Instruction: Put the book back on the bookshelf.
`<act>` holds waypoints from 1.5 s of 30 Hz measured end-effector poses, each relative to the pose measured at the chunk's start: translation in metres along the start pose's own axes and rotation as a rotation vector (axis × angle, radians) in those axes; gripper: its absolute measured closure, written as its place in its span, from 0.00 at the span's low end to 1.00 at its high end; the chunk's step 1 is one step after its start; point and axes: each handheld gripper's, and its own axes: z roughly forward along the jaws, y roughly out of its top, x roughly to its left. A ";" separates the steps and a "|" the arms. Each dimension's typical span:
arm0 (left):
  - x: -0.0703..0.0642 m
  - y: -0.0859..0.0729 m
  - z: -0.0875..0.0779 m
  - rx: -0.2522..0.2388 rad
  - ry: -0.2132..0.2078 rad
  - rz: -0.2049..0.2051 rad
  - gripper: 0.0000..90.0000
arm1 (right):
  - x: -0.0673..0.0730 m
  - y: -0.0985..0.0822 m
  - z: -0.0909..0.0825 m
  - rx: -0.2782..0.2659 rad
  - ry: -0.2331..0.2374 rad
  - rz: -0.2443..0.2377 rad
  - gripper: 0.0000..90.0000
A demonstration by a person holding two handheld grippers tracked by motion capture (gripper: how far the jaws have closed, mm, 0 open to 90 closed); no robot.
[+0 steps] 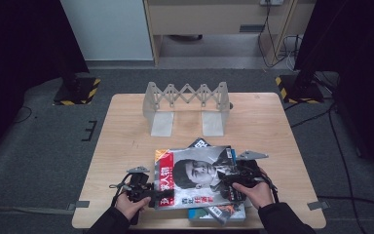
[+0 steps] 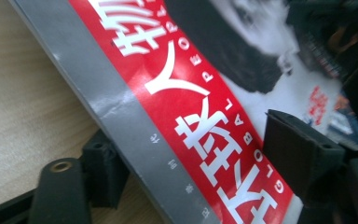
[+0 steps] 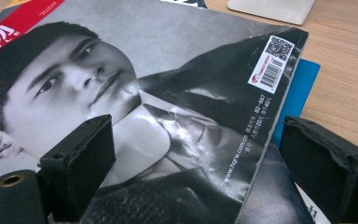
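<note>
Setting: wooden desk on grey carpet, folding rack at 12 o'clock.
Magazine: top magazine lies on a stack at 6 o'clock, above a blue book.
Left hand-held gripper: jaws straddle the spine edge, one under, one over; the pads do not look pressed on.
Right hand-held gripper: released, jaws apart over the barcode corner.
Risk: a one-sided pinch could let the cover sag, crease, or drag the stack.
</note>
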 end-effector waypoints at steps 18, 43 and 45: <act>-0.006 0.014 -0.006 -0.142 -0.139 -0.028 0.51 | 0.002 -0.001 0.002 -0.009 0.008 -0.008 0.08; -0.016 0.050 -0.021 -0.149 -0.225 -0.153 0.88 | -0.044 0.003 -0.027 -0.084 -0.092 0.099 0.10; -0.018 0.055 -0.022 -0.163 -0.233 -0.161 0.89 | -0.053 0.002 -0.031 -0.094 -0.117 0.112 0.10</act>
